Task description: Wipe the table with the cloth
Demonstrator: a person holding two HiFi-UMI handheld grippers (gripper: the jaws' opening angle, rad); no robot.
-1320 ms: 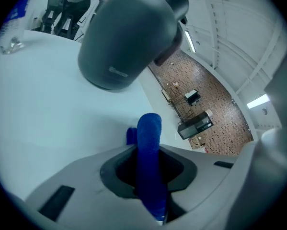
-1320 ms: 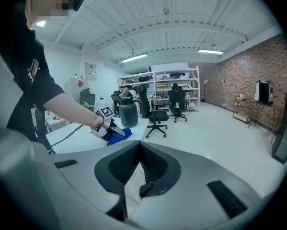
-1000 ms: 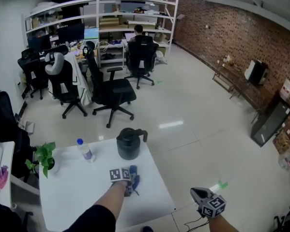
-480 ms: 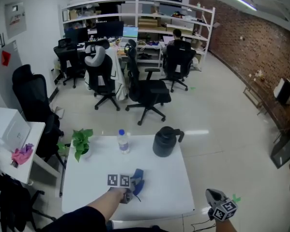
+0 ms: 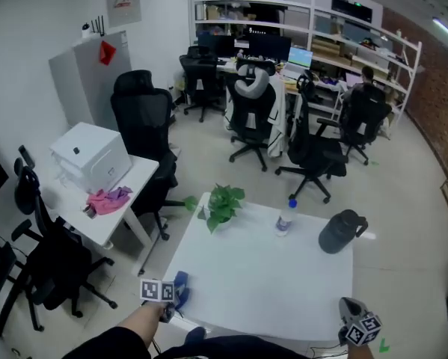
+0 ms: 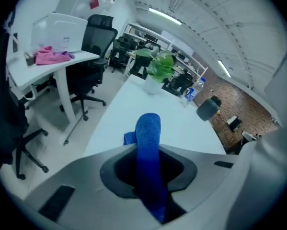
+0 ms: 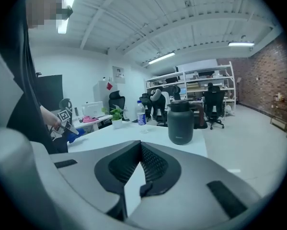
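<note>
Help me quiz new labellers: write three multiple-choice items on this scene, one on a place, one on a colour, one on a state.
1. Where on the white table is the left tool?
A) near left corner
B) far right corner
C) the middle

2. What colour is the cloth?
A) pink
B) blue
C) white

3. What state is the left tool in?
A) open, empty
B) shut on the cloth
C) open above the cloth

Answers:
1 A, the head view shows it at that corner.
2 B, the left gripper view shows blue fabric.
3 B, that view shows the cloth pinched between the jaws.
</note>
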